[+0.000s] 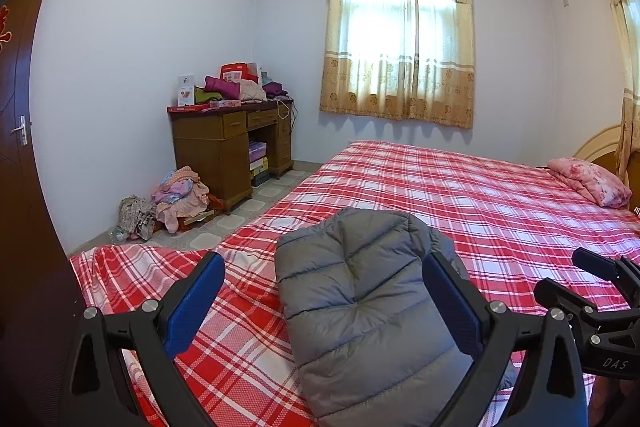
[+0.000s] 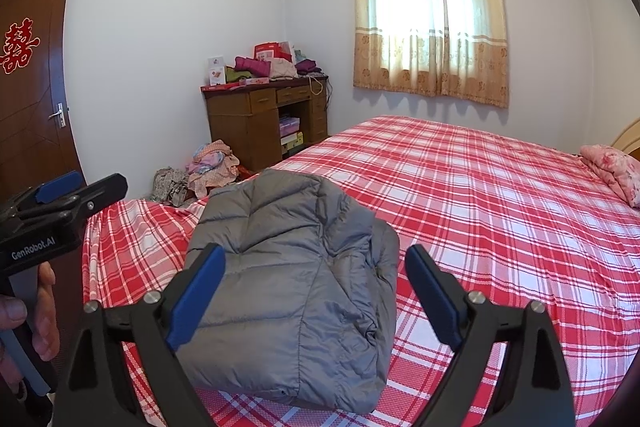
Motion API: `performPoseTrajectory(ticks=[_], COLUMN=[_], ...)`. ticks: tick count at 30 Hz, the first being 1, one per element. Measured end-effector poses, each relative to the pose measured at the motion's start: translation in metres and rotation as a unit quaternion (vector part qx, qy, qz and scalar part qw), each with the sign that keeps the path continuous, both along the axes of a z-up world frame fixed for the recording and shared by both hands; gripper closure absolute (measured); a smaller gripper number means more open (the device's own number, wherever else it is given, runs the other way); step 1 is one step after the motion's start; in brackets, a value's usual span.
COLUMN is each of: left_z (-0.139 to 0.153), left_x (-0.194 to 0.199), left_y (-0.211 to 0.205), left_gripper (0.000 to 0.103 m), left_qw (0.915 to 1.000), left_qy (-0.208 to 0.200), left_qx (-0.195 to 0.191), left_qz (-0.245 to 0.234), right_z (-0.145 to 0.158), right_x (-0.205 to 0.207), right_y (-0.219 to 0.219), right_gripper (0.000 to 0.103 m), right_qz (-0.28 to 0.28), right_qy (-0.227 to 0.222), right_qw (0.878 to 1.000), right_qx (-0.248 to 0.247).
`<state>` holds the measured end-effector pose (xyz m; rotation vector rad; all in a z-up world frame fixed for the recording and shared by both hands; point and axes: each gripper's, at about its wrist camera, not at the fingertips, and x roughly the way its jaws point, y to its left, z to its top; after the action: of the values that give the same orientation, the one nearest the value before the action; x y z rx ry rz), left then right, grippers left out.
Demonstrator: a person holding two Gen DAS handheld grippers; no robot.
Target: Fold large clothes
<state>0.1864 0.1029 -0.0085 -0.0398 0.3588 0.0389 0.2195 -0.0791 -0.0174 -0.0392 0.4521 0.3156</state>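
A grey quilted puffer jacket [image 1: 360, 307] lies folded into a compact bundle near the front edge of the bed [image 1: 480, 195], seen also in the right wrist view as the jacket [image 2: 288, 267] on the bed [image 2: 480, 187]. My left gripper [image 1: 324, 299] is open above it, blue pads wide apart, nothing between them. My right gripper [image 2: 316, 291] is open too, hovering over the jacket's near end without holding it. Each gripper shows at the edge of the other's view: the right gripper [image 1: 592, 291] and the left gripper [image 2: 72, 195], held by a hand [image 2: 36, 311].
A red-and-white plaid sheet covers the bed. A pink folded quilt [image 1: 588, 179] lies by the headboard. A wooden desk [image 1: 232, 147] piled with clothes and boxes stands against the far wall, with a clothes heap [image 1: 176, 199] on the floor beside it. A brown door [image 2: 32, 87] is at left.
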Motion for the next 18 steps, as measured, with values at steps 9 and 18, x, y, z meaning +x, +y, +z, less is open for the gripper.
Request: performPoseTrajectory(ticks=[9, 18], left_z=[0.0012, -0.0003], left_x=[-0.001, 0.0008], left_y=[0.0006, -0.0023], left_gripper=[0.003, 0.003], left_qw=[1.0, 1.0], left_qy=[0.0, 0.004], left_qx=[-0.001, 0.001], left_qz=[0.004, 0.003], right_z=[0.0001, -0.0005], right_x=[-0.0001, -0.0004], right_y=[0.0001, 0.0012], right_gripper=[0.01, 0.01], right_qz=[-0.001, 0.0], right_qy=[0.0, 0.002], right_qw=[1.0, 1.0], right_qx=[-0.001, 0.0])
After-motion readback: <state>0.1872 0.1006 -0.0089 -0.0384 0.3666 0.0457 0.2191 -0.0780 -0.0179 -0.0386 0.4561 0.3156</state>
